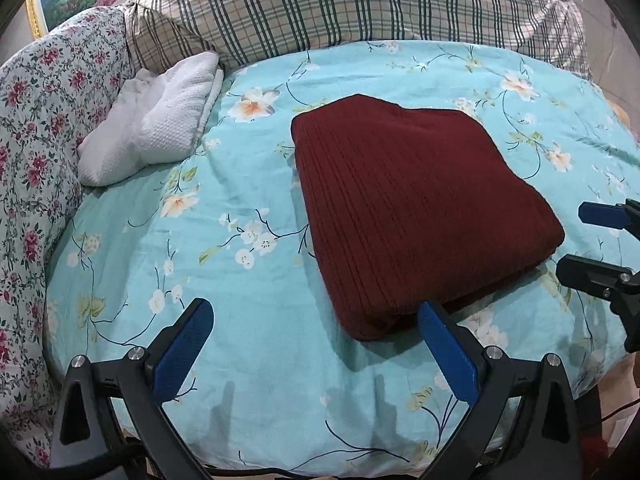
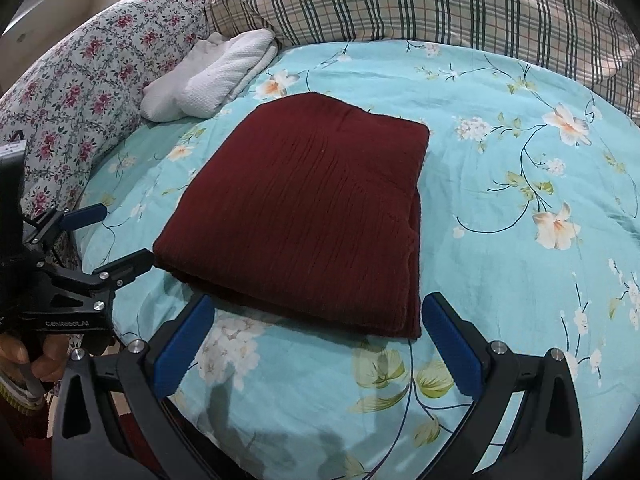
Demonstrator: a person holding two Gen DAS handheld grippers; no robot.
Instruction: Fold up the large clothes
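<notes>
A dark red ribbed knit garment (image 1: 412,208) lies folded into a thick rectangle on the turquoise floral bedsheet (image 1: 248,380). It also shows in the right wrist view (image 2: 304,208). My left gripper (image 1: 314,320) is open and empty, just in front of the garment's near left corner. It shows at the left of the right wrist view (image 2: 120,236). My right gripper (image 2: 316,316) is open and empty, its fingers flanking the garment's near edge. It shows at the right edge of the left wrist view (image 1: 576,240).
A folded white textured towel (image 1: 160,128) lies at the back left of the bed. A plaid quilt (image 1: 340,4) is piled along the back. A pink-flowered quilt (image 1: 36,140) runs down the left side. The sheet (image 2: 520,220) stretches right of the garment.
</notes>
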